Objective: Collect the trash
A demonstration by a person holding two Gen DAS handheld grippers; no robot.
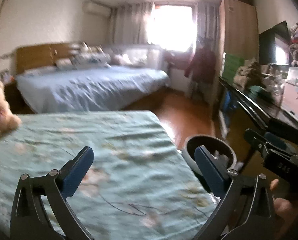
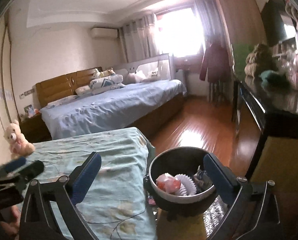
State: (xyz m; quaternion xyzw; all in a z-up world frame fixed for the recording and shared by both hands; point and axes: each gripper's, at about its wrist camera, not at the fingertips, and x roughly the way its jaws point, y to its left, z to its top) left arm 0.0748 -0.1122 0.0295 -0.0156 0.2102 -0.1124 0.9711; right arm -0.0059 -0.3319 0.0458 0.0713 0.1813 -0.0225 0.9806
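So you're holding both tools out over the near bed (image 2: 101, 150), the one with the pale green floral sheet, and neither has anything in it. Far left, a cream teddy bear (image 2: 16, 138) is sitting at the edge of that sheet, close to the wall.

Your left tool (image 1: 143, 172) is hanging over the green sheet with its blue-padded fingers (image 1: 79, 172) spread wide, nothing between them but bedding. In the right wrist view it's poking in at the left edge, too blurry to read much off it.

Behind that, the bigger bed (image 2: 113, 108) with the blue sheet is running across the room, wooden headboard on the left, pillows and soft toys piled up by it.

Moving right, your right tool (image 2: 152, 176) is also standing fully apart and empty. The trash bin (image 2: 161, 180), a dark round bucket, is sitting on the floor just off the green bed's corner, and it's showing between and behind the right tool's fingers. Inside you're looking at a red-and-white wrapper (image 2: 168, 183), a white pleated paper cup liner (image 2: 186, 184) and some dark scraps.

Further right, the shiny wood floor (image 2: 199, 128) is catching window glare, a dark red coat (image 2: 214, 60) is hanging by the window, and the dark surface (image 2: 278, 104) on the right is carrying a brownish plush and a TV.

Writing-wise, there's some lettering on the right tool's body in the left wrist view, but it's too blurred to read for sure.
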